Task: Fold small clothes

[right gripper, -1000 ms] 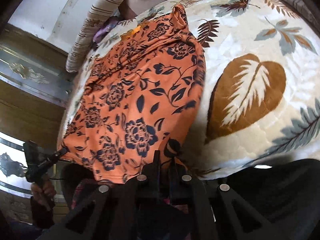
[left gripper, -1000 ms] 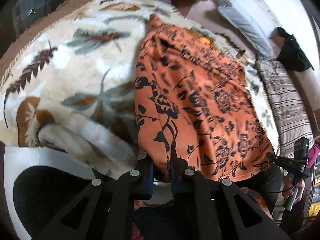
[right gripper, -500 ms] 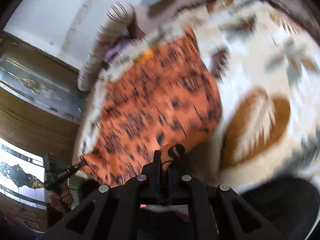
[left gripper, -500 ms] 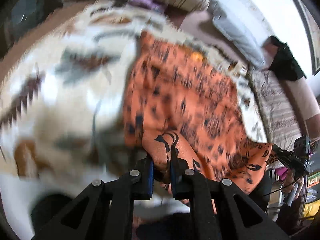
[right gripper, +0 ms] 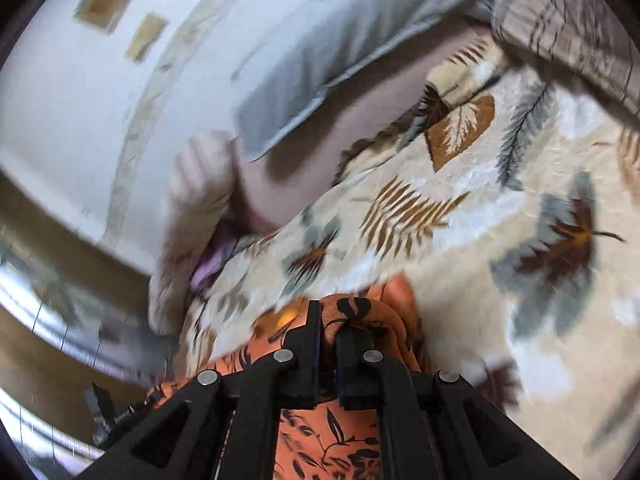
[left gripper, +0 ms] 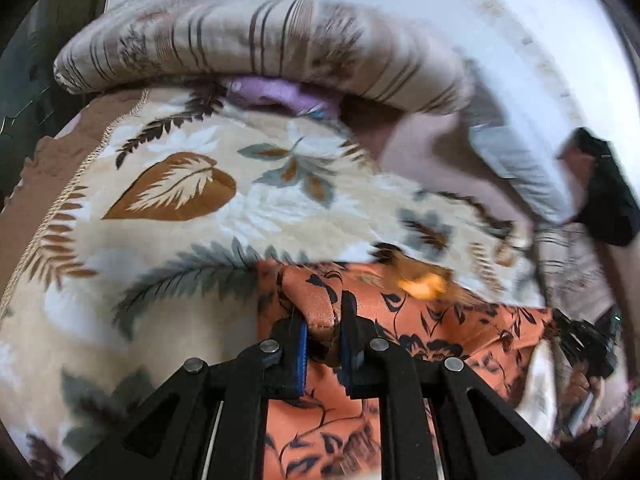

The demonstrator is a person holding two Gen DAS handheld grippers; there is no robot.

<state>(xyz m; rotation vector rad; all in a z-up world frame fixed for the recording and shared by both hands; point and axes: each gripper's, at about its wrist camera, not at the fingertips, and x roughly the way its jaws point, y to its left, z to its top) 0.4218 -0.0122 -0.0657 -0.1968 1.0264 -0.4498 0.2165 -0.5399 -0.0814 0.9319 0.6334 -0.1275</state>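
Garment: orange cloth with a dark flower print, lying on the bed at the near edge of both views, stretched between the two tongs.
Left tongs: pressed together on a bunched corner of the orange cloth, the fold standing up between the blue pads.
Right tongs: pinched tight on another bunched corner of the same cloth.
Bed cover: cream blanket with brown and grey leaf patterns, spread under the cloth and filling the middle of both views.
Far edge: striped bolster pillow along the blanket's far side, with something purple tucked under it.
Sharpness: both views are blurred, the right one more so.
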